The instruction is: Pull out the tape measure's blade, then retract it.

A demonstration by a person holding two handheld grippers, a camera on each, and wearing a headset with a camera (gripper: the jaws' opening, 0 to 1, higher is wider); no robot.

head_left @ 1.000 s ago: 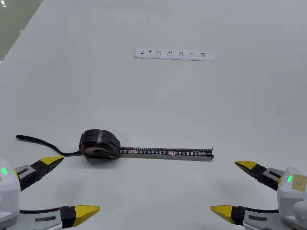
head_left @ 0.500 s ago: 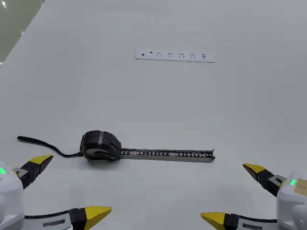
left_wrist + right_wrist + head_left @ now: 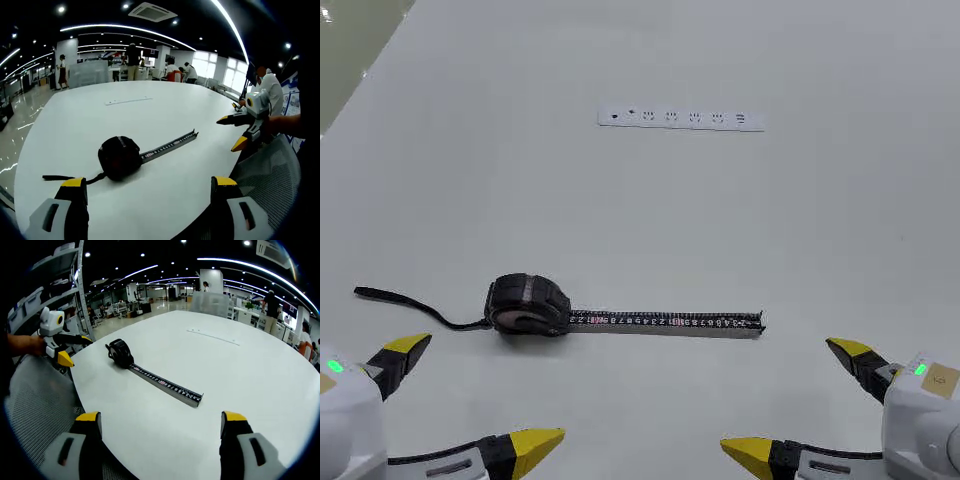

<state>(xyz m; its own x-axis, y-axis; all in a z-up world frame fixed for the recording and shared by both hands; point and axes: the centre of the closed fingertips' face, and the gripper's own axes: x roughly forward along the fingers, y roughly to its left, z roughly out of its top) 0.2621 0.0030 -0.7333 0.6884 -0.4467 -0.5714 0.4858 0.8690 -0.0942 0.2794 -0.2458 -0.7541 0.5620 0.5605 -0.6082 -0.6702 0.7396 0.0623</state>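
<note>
Both pairs of my fingers are spread wide and hold nothing. In the head view the left fingers (image 3: 535,443) sit at 7 o'clock and the right fingers (image 3: 750,450) at 5 o'clock, both hanging at the near edge of the white worktop (image 3: 620,220) and well apart from the tape measure (image 3: 527,304).

Its black case lies on its side at about 8 o'clock from the middle of that view. The blade (image 3: 665,321) is drawn out flat along the worktop toward 3 o'clock and ends in its hook (image 3: 760,322). The wrist strap (image 3: 405,302) trails off the case toward 9 o'clock. A white power strip (image 3: 680,118) lies far off at 12 o'clock, clear of the work.

Since the blade lies extended with nobody holding it, I judge that the lock or its own friction keeps it out. That would mean the pulling half is done and the retracting half is not yet begun.

My fingers flank the tape for a reason. The left ones face the case, as the left gripper view shows, ready to pin it. The right ones look down the blade from its hook end, placed to steady that tip.

I would close the left fingers on the case first, because a loose case would skid once the spring takes hold. The blade could also whip back fast, so the hook wants guiding in.
</note>
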